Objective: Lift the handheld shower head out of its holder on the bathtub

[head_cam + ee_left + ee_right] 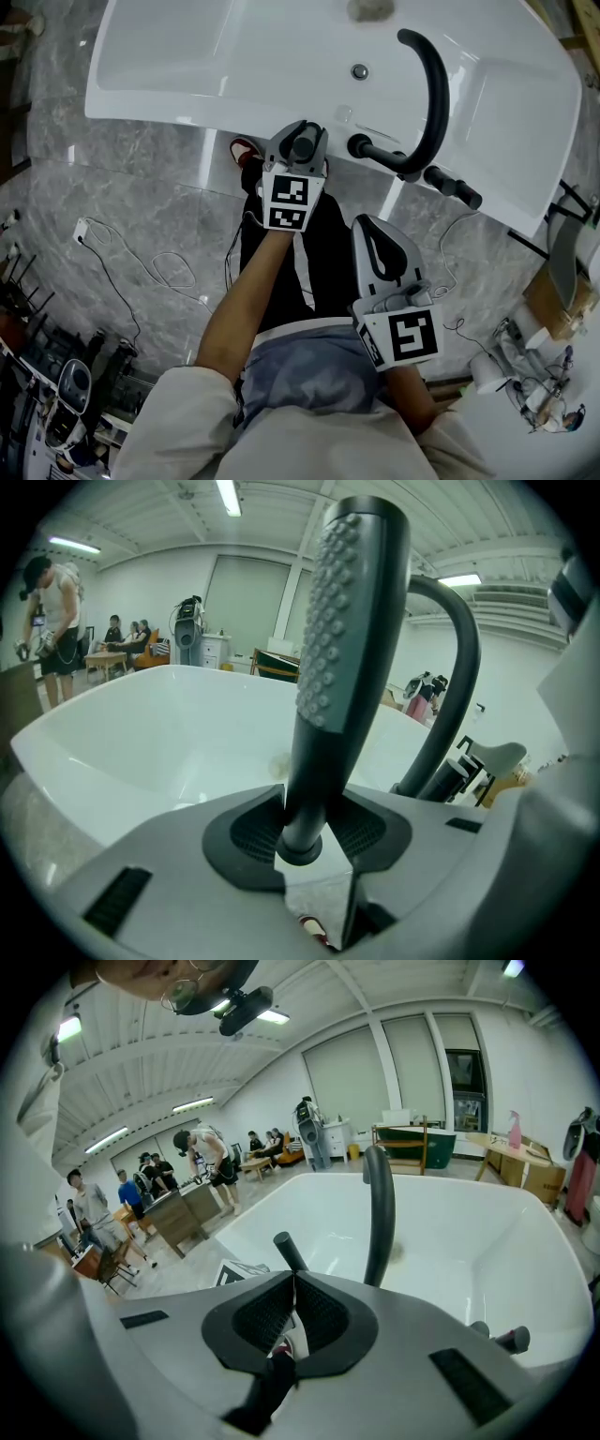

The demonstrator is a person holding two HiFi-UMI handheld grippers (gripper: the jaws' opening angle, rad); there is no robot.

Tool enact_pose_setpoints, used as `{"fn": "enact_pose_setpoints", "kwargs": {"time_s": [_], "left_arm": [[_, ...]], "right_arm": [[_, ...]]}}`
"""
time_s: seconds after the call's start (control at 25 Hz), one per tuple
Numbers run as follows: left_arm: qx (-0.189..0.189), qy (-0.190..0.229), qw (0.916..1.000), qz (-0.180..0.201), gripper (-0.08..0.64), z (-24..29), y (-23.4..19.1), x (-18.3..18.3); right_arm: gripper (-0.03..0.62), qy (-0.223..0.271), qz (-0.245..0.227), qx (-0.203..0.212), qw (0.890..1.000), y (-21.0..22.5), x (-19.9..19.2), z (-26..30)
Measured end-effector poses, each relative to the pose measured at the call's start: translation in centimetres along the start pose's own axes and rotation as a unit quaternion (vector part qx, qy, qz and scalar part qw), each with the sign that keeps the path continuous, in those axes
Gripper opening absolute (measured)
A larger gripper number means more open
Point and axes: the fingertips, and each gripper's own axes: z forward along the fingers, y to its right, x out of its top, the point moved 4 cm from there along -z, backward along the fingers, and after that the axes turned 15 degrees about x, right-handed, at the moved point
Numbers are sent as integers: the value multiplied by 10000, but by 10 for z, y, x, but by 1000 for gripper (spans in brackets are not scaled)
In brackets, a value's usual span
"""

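Observation:
The dark grey handheld shower head [303, 147] stands upright at the near rim of the white bathtub [159, 103]. My left gripper [300, 139] reaches over that rim around it. In the left gripper view the studded shower head [352, 621] rises between the jaws, and both pads [258, 832] lie against its narrow lower neck. My right gripper [367, 223] hangs back from the tub above the person's dark trousers. Its jaws [295, 1283] meet at the tips with nothing between them.
A black arched spout [433, 84] and black tap handles [455, 187] stand on the rim just right of the shower head. The drain [359, 71] lies in the tub floor. A cable [141, 272] trails over the marble floor, and a carton [553, 300] stands at right.

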Motion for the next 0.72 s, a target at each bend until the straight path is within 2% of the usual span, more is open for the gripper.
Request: {"fn": "enact_pose_setpoints", "kwargs": {"time_s": [0.12,0.44,0.72], "left_arm": [[5,41,10000,-86,141,0,-5,0],[26,-31,9997,227,138,-4,-2,-6],[-6,-82,9997,234,138,-7,-2,-7]], "right_arm": [[20,5,19,-1,10000,0,-2,1],[20,37,39,11,10000,-2,-4,1],[20,67,-4,61,10000,-5,-1,2]]}}
